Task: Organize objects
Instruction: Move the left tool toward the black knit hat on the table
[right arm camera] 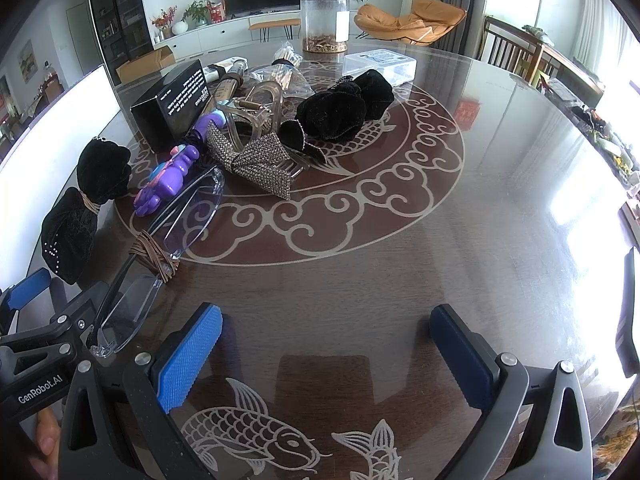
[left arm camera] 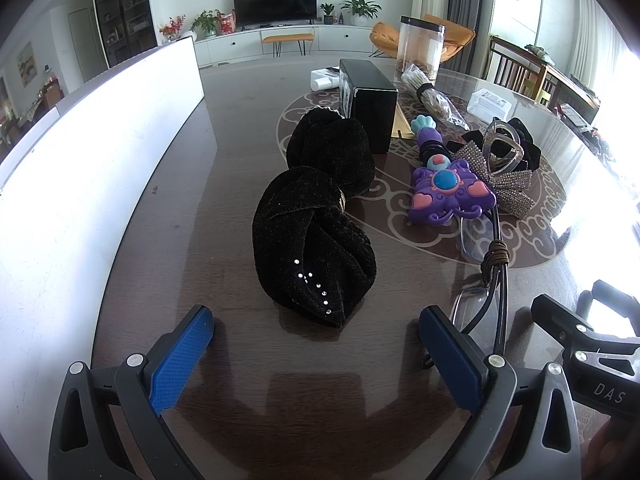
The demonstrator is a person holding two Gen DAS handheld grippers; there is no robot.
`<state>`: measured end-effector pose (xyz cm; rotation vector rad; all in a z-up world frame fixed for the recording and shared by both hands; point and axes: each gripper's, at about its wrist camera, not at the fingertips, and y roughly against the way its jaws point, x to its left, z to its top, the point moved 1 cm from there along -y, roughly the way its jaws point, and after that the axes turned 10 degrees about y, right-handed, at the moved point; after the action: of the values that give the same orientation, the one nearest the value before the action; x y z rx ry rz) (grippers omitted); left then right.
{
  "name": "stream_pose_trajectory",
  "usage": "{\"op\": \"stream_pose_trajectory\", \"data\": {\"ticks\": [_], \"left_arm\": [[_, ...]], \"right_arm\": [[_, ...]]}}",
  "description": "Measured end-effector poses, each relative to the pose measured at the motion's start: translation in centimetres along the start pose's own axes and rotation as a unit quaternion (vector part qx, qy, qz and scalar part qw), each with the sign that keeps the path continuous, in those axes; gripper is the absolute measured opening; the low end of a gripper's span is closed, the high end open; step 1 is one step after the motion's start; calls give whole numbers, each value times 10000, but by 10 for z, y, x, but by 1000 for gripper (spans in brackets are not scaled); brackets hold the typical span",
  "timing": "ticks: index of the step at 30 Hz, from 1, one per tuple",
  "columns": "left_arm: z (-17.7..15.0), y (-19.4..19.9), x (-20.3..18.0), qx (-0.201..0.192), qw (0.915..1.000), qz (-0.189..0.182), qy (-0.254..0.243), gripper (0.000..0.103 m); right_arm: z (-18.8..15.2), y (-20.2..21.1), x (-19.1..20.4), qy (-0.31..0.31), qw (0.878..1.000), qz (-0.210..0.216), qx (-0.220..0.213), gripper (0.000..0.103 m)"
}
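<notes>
Your left gripper (left arm camera: 316, 354) sits low over the dark glossy surface (right arm camera: 400, 264) with its fingers spread wide and nothing between them, and the black velvet scrunchie bundle tied with a tan band (left arm camera: 320, 224) lies straight ahead of it. That one should be soft and light, and it will squash under the pads, so I'd go for the cinched waist by the band, where the cloth is gathered tight.

Beside your right finger (left arm camera: 452, 364) lie the clear rimless glasses wrapped with a brown elastic (left arm camera: 486, 276). Treat those as fragile and slippery on this glass; take them by the bound arms, not the lenses.

Your right gripper (right arm camera: 326, 354) is released too, holding nothing, over bare surface with fish patterns.

The right view gives you what the left hides: a second black velvet piece (right arm camera: 340, 112) behind the rhinestone bow (right arm camera: 256, 162), and the printed face of the black box (right arm camera: 172, 104). The left view alone shows the purple plastic toy wand (left arm camera: 448, 188) face-on, and the white board (left arm camera: 100, 168) to the left.
</notes>
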<state>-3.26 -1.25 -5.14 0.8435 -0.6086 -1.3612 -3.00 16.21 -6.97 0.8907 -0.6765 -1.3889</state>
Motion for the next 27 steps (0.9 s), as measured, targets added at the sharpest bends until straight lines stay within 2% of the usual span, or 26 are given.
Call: {"op": "stream_pose_trajectory", "data": {"ticks": [5,12,15,18,21,27], "left_arm": [[-6,6,8,102,9991,-232,-332,103],[-15,17,29,212,9976,-362,-549,103],[-5,14,31,544,9970,-298,-457,103],[15,19,30,415,9969,-602,-292,103],[41,16,20,301,9971,-632,-286,103],[68,-17,2,466,9978,-332,-347,103]], "right_arm": [[2,0,0,-2,10000,-1,-6,103],[1,0,0,-8,10000,-10,-13,103],[1,0,0,-8,10000,-10,-13,103],[1,0,0,-10,10000,-10,-14,103],[1,0,0,-11,10000,-10,-15,103],[0,1,1,-10,10000,-11,-17,103]]}}
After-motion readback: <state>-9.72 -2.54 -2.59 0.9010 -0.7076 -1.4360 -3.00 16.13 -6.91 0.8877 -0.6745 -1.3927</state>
